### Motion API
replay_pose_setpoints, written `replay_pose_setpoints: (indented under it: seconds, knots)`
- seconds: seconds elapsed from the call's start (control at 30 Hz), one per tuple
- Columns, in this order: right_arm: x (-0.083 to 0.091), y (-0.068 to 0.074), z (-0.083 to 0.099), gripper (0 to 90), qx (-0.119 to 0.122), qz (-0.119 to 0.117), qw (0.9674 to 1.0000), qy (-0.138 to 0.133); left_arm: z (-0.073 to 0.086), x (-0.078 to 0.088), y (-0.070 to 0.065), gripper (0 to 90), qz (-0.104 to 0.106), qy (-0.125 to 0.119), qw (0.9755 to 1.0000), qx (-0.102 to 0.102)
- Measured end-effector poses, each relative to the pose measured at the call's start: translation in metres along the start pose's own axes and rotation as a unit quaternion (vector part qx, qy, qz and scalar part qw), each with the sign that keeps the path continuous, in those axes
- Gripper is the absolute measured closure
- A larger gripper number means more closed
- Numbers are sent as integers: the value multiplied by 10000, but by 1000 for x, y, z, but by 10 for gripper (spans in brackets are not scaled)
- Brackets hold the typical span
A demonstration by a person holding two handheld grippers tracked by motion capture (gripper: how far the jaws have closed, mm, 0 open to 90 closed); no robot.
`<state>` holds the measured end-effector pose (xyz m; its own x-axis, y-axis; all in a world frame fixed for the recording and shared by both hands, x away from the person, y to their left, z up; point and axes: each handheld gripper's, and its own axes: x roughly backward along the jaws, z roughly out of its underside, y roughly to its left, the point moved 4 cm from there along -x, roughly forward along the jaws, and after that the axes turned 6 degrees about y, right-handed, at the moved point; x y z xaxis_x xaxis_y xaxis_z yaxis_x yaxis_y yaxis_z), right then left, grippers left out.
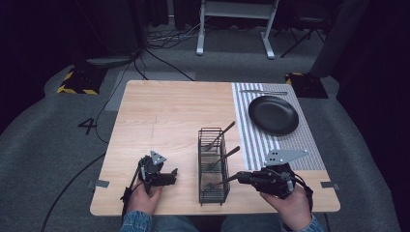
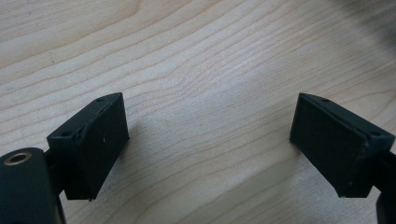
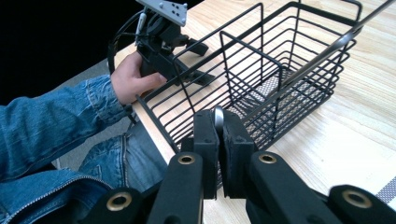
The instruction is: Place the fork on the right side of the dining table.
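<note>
Right gripper (image 3: 218, 140) view: jaws clamped on metal handle end of nearest fork (image 1: 218, 184), lying in near compartment of black wire basket (image 1: 213, 166). High view adds two more forks leaning in basket, black plate (image 1: 273, 114) on striped mat (image 1: 300, 145). Left gripper (image 2: 210, 140): jaws wide, over bare wooden table (image 2: 196, 56).

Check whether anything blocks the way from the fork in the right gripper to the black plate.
The right gripper is shut on the handle of the nearest fork, whose head lies inside the wire basket. The basket's wall rises around it, so the fork must be lifted clear first. Beyond that, the striped mat up to the plate looks bare.
</note>
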<state>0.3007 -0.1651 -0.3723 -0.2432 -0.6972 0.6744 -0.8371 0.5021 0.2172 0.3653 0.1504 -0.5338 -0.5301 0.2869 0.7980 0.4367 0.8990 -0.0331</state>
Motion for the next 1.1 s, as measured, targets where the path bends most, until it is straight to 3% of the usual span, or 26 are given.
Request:
replay_pose_setpoints:
  seconds: [0.4,1.1]
  knots:
    - [4,6,-5,871,90,121,9997,-166,0,0,0,114,5,-6,10000,18]
    - [48,8,-20,872,140,230,9967,-770,-1,-1,1,113,3,-1,10000,-11]
